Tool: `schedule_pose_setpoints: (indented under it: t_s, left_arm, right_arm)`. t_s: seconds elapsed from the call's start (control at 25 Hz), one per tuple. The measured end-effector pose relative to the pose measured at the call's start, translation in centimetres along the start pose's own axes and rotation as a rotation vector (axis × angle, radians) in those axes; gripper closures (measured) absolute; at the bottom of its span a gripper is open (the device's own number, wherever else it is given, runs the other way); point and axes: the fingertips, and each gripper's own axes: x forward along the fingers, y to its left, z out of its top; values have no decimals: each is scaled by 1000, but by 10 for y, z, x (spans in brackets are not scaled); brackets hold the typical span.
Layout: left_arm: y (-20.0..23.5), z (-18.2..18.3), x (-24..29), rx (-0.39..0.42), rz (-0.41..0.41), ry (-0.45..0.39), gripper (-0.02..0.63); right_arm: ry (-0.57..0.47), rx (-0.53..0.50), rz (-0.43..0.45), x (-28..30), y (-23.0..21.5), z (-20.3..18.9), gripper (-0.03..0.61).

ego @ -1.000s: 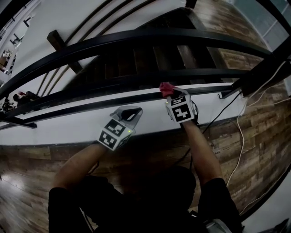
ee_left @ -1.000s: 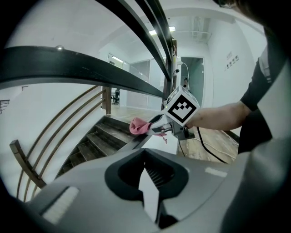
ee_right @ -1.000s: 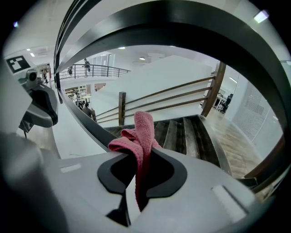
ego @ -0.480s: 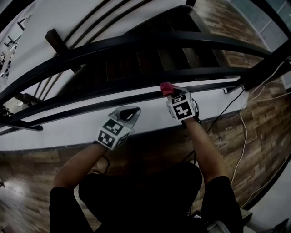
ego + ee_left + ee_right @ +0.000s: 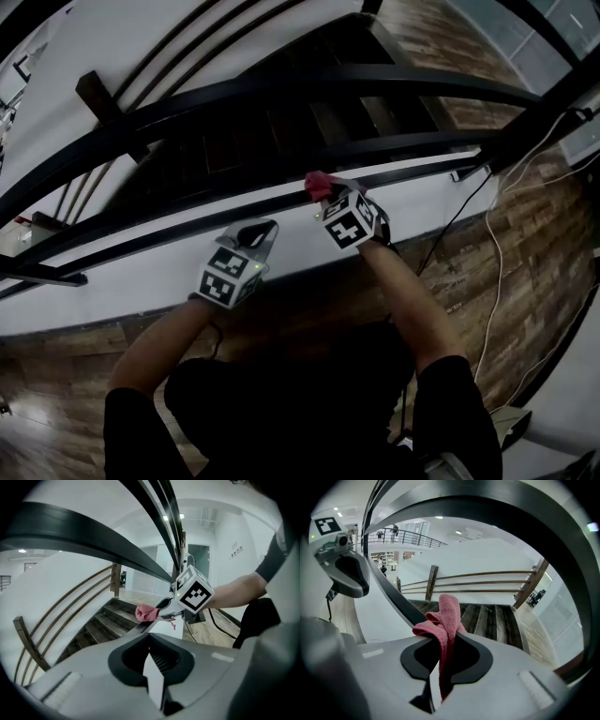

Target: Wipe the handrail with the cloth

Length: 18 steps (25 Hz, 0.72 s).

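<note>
The right gripper (image 5: 323, 197) is squeezed shut on the fuzzy pink cloth (image 5: 447, 616), which touches the long black metal handrail (image 5: 396, 597). The left gripper (image 5: 255, 234) is closed on nothing, just beside the handrail.

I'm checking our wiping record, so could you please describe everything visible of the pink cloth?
The cloth is pink and fuzzy, like terry or microfibre, and crumpled into soft folds. The right gripper is shut on its lower part, and a bunched lobe sticks out beyond the jaws. It sits at the dark handrail above the stairs, seemingly pressed on the rail's top, though contact is hard to confirm.
</note>
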Motion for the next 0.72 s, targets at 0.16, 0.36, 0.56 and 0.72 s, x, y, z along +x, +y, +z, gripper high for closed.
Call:
schedule_pose_setpoints:
  t_s: [0.16,0.36,0.56,0.72]
  left_arm:
    - [13,-6,-22,-18,20,-11,614]
    - [23,-21,-47,-39,44,-6,614]
    - [38,-31,-74,-61,90,-12,614]
    - [53,-41,-93,-80,130,-14,614]
  right_arm:
    - [15,-29,13,1,16,8,528]
    - [0,-50,75,6,54,32,528]
    - [-22,-119,104,9,85,56,528]
    - [-27,-230,96,10,106,66,529]
